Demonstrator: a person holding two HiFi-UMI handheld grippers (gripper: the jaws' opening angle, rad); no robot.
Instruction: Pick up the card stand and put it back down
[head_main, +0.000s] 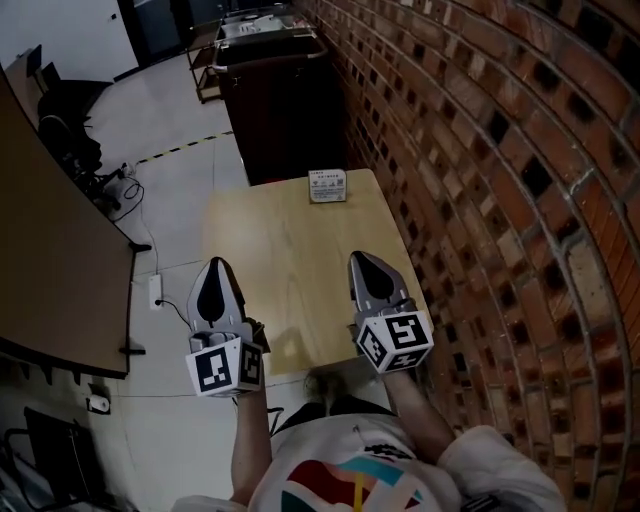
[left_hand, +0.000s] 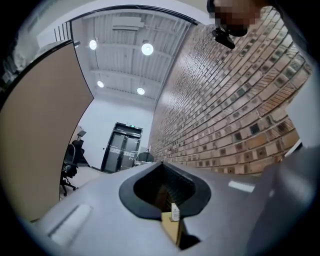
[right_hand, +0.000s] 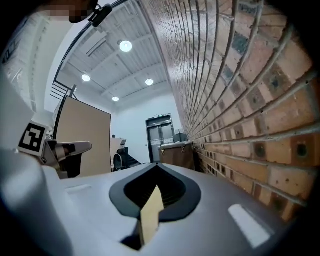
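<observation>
The card stand (head_main: 327, 185), a small white upright card, stands at the far edge of the light wooden table (head_main: 290, 260). Both grippers hover near the table's near end, well short of the stand. My left gripper (head_main: 216, 263) is by the left edge with its jaws together and nothing in them. My right gripper (head_main: 362, 257) is toward the right side, shut and empty too. In the left gripper view the closed tips (left_hand: 161, 163) leave a slit through which the card stand (left_hand: 175, 212) shows. The right gripper view shows joined tips (right_hand: 157, 164) and a sliver of table (right_hand: 151, 215).
A brick wall (head_main: 500, 150) runs close along the table's right side. A dark cabinet (head_main: 275, 90) stands just beyond the far edge. At the left are a brown partition desk (head_main: 50, 270), an office chair (head_main: 65, 110) and a power strip (head_main: 156, 291) with cables on the floor.
</observation>
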